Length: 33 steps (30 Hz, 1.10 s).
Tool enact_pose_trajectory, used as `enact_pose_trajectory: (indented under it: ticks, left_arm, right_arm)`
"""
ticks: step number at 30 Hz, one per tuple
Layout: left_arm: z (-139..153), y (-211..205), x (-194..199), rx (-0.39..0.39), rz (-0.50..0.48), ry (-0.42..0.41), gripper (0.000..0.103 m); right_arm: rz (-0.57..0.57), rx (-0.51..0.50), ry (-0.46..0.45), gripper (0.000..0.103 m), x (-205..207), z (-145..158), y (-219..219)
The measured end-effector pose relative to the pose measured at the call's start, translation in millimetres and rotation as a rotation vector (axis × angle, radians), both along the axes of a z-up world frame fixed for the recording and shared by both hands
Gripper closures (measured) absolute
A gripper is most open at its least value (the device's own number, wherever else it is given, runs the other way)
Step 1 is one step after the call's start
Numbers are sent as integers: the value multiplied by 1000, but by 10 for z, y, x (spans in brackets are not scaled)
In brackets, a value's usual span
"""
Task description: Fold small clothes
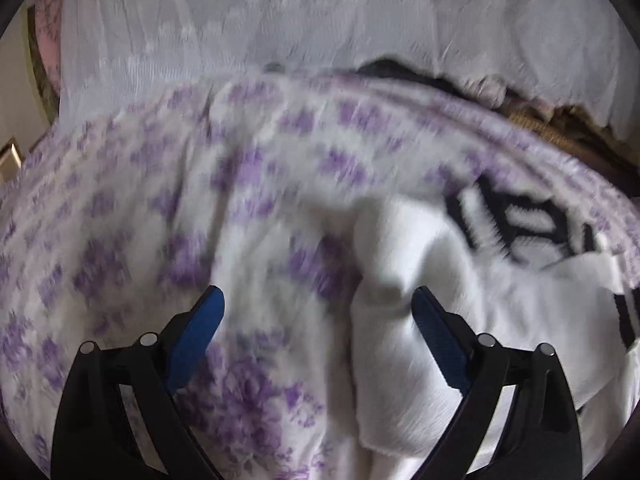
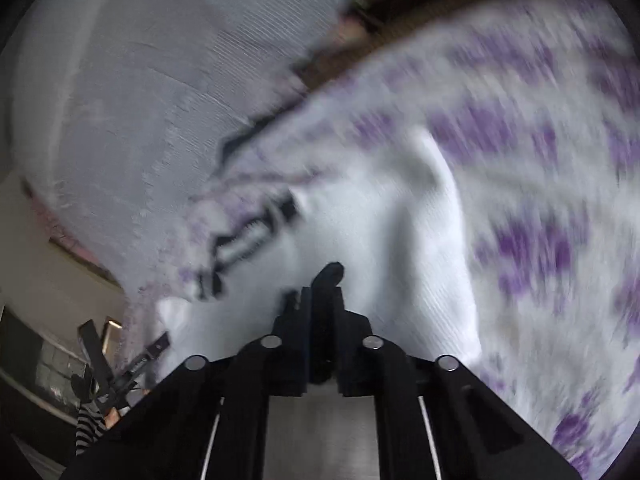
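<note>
A small white garment (image 1: 400, 320) with a black woven pattern (image 1: 516, 224) lies on a white sheet with purple flowers (image 1: 160, 208). My left gripper (image 1: 318, 300) is open just above it, its blue pads either side of a raised fold of the white cloth. In the right wrist view the same white garment (image 2: 384, 240) fills the middle, motion-blurred. My right gripper (image 2: 320, 280) is shut, and white cloth lies around its tips; whether cloth is pinched between them is hidden.
A pale grey crinkled cover (image 1: 280, 20) lies beyond the flowered sheet (image 2: 540, 160). A brown wicker edge (image 1: 560, 128) shows at the far right. The other gripper and a striped sleeve (image 2: 88, 428) appear at the lower left of the right wrist view.
</note>
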<state>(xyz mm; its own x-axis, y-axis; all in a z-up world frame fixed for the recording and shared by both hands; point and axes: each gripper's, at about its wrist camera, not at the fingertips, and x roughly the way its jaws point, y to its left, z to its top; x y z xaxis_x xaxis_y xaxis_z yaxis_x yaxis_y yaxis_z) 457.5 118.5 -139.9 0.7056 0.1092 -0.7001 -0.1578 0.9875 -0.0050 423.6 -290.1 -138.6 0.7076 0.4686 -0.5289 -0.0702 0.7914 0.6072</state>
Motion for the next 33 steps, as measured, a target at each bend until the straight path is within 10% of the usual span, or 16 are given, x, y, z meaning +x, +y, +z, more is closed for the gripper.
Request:
enact_pose_trajectory:
  ticks: [4,7,10,14,19,25,29,33]
  left_arm:
    - [88,-144,110,54,9,-21,10]
    - [-213,-213,386,177,42,108,7]
    - [-239,-125,401,133,65,106,5]
    - [0,-27,263,78,99,-32,5]
    - [-365,-107,577,179,83,142,4]
    - [-74,49,172,75,86,22,7]
    - [112,-126,-304,53,-90,-58,6]
    - [-381,-356,-179,204,-101,122,4]
  right_arm:
    - [9,-102,-88,94,108,354,67]
    - [-39,-148,-3,94,250,51,-55]
    - [-62,-80,109,95,297,-446,-285]
    - [-105,-127,5,95,158,-145,-274]
    - [-84,-223,107,93,330,-377,-198]
    - [-179,-220,-10,88,-45,-23,-321]
    - [-50,-226,-51,88,-168,111,-101]
    - [64,-331,130,89,25,-311,199]
